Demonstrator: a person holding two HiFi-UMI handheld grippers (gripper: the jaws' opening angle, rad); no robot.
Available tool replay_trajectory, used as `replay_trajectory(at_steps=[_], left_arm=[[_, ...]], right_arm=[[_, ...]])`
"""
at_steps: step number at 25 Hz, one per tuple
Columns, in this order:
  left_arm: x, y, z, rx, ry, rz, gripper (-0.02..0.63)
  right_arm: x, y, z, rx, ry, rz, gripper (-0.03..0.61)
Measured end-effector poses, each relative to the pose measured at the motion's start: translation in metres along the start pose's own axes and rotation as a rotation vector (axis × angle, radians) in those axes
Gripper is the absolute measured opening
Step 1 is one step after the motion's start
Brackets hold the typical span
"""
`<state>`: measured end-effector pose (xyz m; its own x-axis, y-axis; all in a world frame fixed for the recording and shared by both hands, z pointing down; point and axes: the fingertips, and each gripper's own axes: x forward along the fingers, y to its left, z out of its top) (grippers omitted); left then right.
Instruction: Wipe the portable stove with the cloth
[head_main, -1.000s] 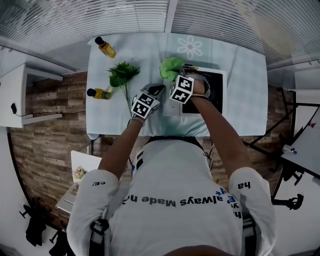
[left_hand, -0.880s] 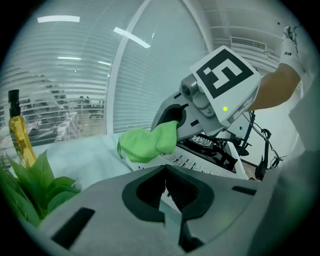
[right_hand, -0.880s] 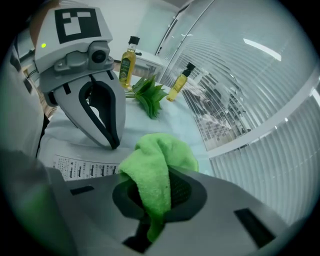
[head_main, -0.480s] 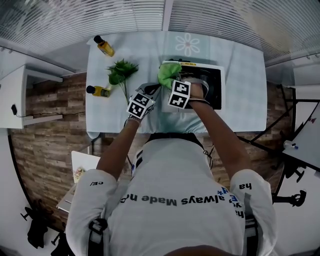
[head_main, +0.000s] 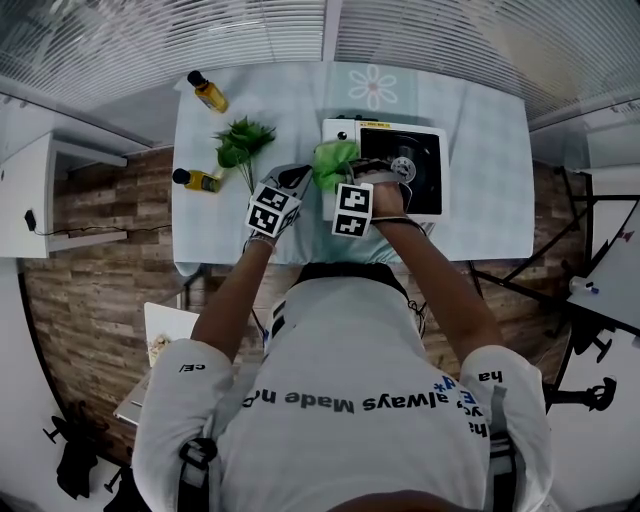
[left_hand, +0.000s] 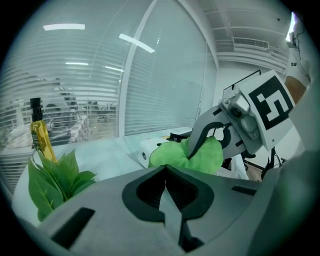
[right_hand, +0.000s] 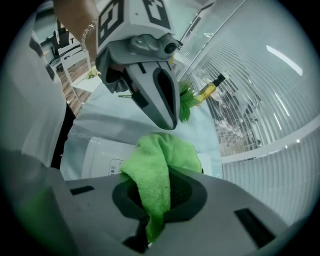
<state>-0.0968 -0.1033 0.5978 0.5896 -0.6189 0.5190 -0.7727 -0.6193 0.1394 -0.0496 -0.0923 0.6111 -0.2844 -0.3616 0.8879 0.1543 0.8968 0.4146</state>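
Our right gripper (right_hand: 159, 200) is clamped on a fold of the green cloth (right_hand: 161, 160), which bunches out past the jaws. In the head view the cloth rests at the left end of the portable stove (head_main: 338, 127), at centre frame. Our left gripper (left_hand: 165, 186), jaws pressed together with nothing between them, hangs just left of the cloth.

We judge the grip takes only a thin fold, so a hard drag could pull the cloth free, and the burner grate (head_main: 403, 165) could snag it. Nothing steadies the stove, so it may slide.

Its long axis seems to run left to right across the frame, knob end leftward, though the wide lens leaves us unsure.
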Motion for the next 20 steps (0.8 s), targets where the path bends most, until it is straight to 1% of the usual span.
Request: replay_trajectory(at_steps=[5, 12, 16, 20], left_arm=[[0.002, -0.003, 0.002, 0.009, -0.003, -0.004, 0.012], [0.009, -0.007, 0.009, 0.03, -0.002, -0.022, 0.012], [0.013, -0.009, 0.011, 0.047, 0.005, -0.031, 0.012], [0.019, -0.015, 0.011, 0.089, 0.016, -0.053, 0.012]], right_arm=[[-0.007, 0.022, 0.006, -0.053, 0.016, 0.003, 0.023], [-0.019, 0.045, 0.014, -0.042, -0.005, 0.024, 0.023], [-0.024, 0.061, 0.018, -0.008, -0.029, 0.049, 0.023], [-0.032, 0.073, 0.02, 0.056, -0.075, 0.086, 0.023]])
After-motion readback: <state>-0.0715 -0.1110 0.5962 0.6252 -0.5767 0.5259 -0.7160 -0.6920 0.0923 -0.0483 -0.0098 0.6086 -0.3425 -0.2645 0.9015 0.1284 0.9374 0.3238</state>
